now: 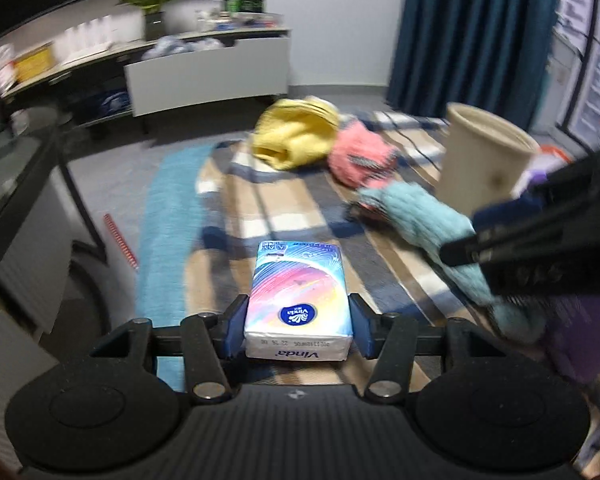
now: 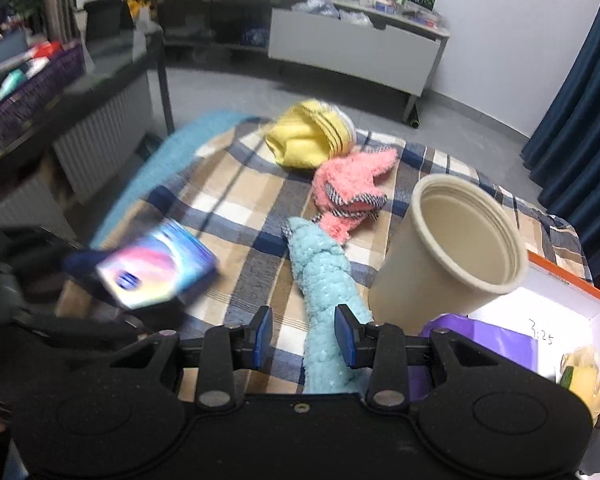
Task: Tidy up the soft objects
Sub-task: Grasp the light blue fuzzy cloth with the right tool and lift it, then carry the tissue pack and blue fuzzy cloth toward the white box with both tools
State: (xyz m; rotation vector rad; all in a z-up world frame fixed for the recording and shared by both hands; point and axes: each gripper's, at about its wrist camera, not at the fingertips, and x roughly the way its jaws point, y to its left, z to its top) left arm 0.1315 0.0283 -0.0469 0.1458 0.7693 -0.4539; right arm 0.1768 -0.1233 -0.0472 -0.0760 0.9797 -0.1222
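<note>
**Materials and Surface Finish**

Tissue pack (image 1: 299, 303): glossy plastic film wrapper, smooth. Blanket (image 2: 236, 204): woven checked cloth, matt. Blue cloth (image 2: 324, 280), pink cloth (image 2: 350, 184) and yellow cloth (image 2: 308, 140): fuzzy, rough-piled fabric. Cream container (image 2: 444, 252): smooth, matt, apparently plastic. Box (image 2: 572, 304): smooth card, white inside. Left gripper (image 1: 298, 326): matt, speckled black plastic; metal pivot pins.

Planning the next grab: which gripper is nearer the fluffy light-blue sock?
Right. The right gripper straddles the light-blue sock; the left gripper holds a tissue pack off to its left.
</note>
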